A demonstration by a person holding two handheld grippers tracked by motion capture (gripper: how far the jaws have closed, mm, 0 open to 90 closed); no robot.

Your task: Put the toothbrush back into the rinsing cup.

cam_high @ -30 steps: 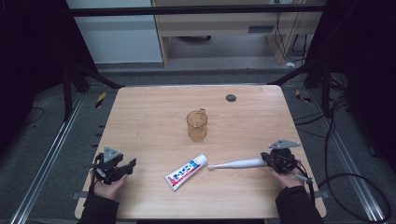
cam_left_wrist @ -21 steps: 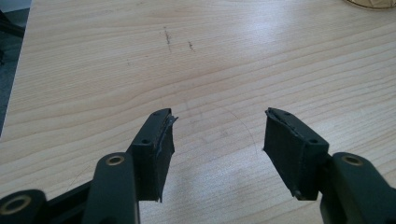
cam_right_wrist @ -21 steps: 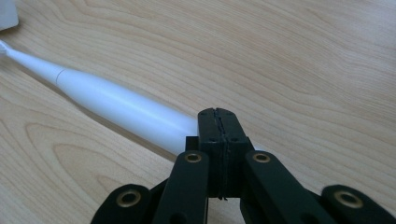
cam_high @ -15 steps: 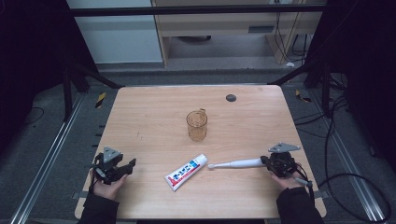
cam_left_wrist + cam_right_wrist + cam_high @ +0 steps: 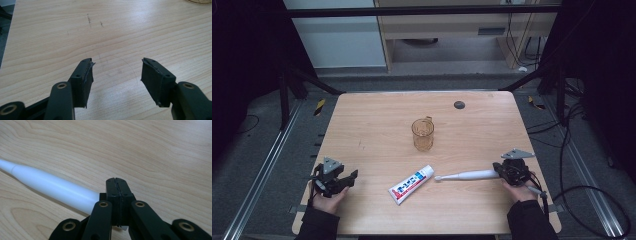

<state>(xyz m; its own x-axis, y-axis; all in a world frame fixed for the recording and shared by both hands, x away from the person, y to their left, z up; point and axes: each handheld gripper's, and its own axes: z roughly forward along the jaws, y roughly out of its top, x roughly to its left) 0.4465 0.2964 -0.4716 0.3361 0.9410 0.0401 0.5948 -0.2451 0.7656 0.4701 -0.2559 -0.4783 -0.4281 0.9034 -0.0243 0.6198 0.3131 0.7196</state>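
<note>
A white electric toothbrush [image 5: 467, 175] lies on the wooden table [image 5: 377, 125] near the front right, head pointing left. My right gripper [image 5: 498, 171] rests at its handle end. In the right gripper view the jaws [image 5: 117, 181] are pressed together with nothing between them, and the toothbrush handle [image 5: 55, 187] runs alongside and under their left side. My left gripper [image 5: 352, 176] sits at the front left, open over bare wood, its jaws [image 5: 116, 68] wide apart and empty. A toothpaste tube [image 5: 412, 184] lies between the two grippers. An amber plastic cup [image 5: 422, 134] stands upright at the table's middle.
A small dark round spot [image 5: 459, 104] sits near the far edge of the table. Metal frame rails and cables run along both sides on the floor. A person's hands hold both grippers at the near edge.
</note>
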